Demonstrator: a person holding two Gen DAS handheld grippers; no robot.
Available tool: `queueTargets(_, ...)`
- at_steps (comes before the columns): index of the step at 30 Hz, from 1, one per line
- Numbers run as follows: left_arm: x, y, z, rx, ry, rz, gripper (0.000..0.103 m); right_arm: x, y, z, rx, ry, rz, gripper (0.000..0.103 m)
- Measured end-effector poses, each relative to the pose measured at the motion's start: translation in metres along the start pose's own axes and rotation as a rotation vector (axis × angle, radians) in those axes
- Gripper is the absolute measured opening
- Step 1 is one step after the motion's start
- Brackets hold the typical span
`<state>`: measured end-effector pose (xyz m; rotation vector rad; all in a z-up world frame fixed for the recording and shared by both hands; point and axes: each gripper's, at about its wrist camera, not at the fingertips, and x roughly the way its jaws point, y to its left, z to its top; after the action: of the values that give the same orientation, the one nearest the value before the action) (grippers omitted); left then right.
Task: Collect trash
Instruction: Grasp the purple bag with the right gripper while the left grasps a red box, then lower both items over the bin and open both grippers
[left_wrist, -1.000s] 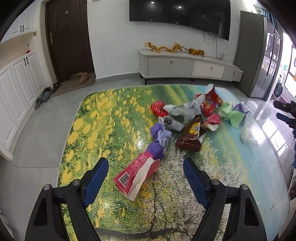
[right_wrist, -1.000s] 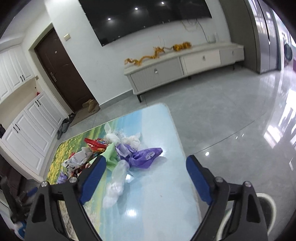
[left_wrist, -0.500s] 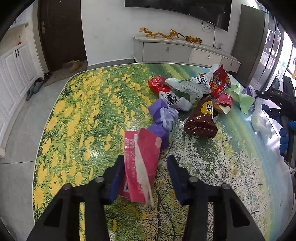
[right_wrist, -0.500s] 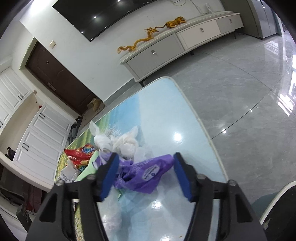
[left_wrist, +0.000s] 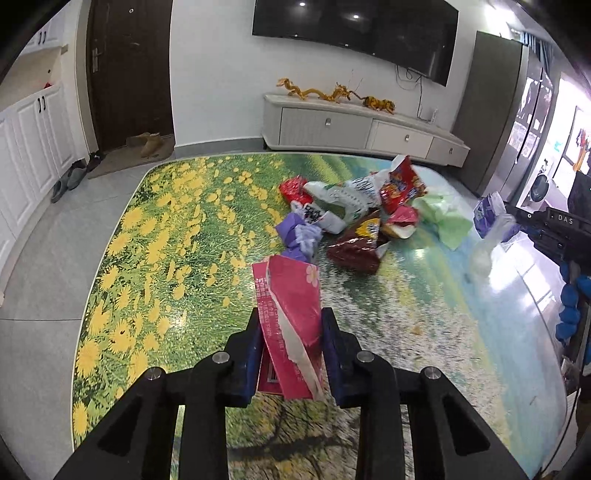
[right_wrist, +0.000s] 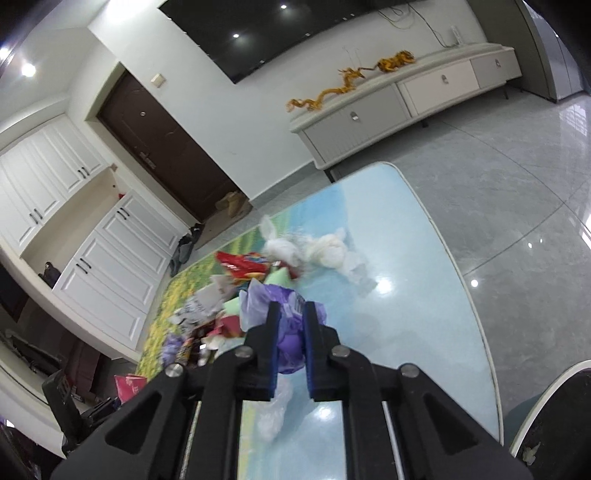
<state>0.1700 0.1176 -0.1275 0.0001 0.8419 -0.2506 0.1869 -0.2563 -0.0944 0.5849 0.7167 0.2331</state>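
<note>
Clamping a pink wrapper, the left gripper hovered above the table; the right gripper pinched a purple bag.

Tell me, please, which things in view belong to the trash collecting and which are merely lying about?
Job:
pink wrapper, in left gripper
purple bag, in right gripper
wrapper pile on table

Lying about:
shoes
dragon ornament
TV
</note>
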Motion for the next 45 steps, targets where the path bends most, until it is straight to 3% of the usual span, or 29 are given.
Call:
queueTargets(10, -0.071, -0.040, 0.004, 0.062, -0.132, -0.086, 0.028, -0.099, 0.042, -0.024, -0.069, -0.109, 0.093, 0.010)
queueTargets(17, -0.105, -0.101, 0.013, 0.164, -0.183, -0.179, 0.028, -0.174, 0.036, -0.043, -0.078, -0.203, 0.044, 0.010)
queueTargets(20, -0.109, -0.138, 0.020, 0.225, -0.179, -0.247, 0.028, -0.209, 0.015, -0.051, -0.053, -0.251, -0.042, 0.010)
queueTargets(26, -0.097, -0.232, 0.027, 0.359, -0.114, -0.403, 0.028, -0.252, -0.047, -0.069, 0.053, -0.293, -0.245, 0.010)
queueTargets(31, -0.076, -0.307, 0.029, 0.465, -0.045, -0.472, 0.028, -0.268, -0.109, -0.085, 0.153, -0.283, -0.415, 0.010)
queueTargets(39, -0.014, -0.416, 0.007, 0.551, 0.138, -0.563, 0.028, -0.268, -0.199, -0.115, 0.307, -0.219, -0.534, 0.010)
queueTargets(43, 0.025, -0.448, -0.006, 0.551, 0.215, -0.566, 0.029, -0.260, -0.237, -0.124, 0.356, -0.173, -0.579, 0.013)
queueTargets(45, 0.037, -0.456, -0.013, 0.529, 0.252, -0.586, 0.036, -0.253, -0.250, -0.126, 0.369, -0.150, -0.615, 0.013)
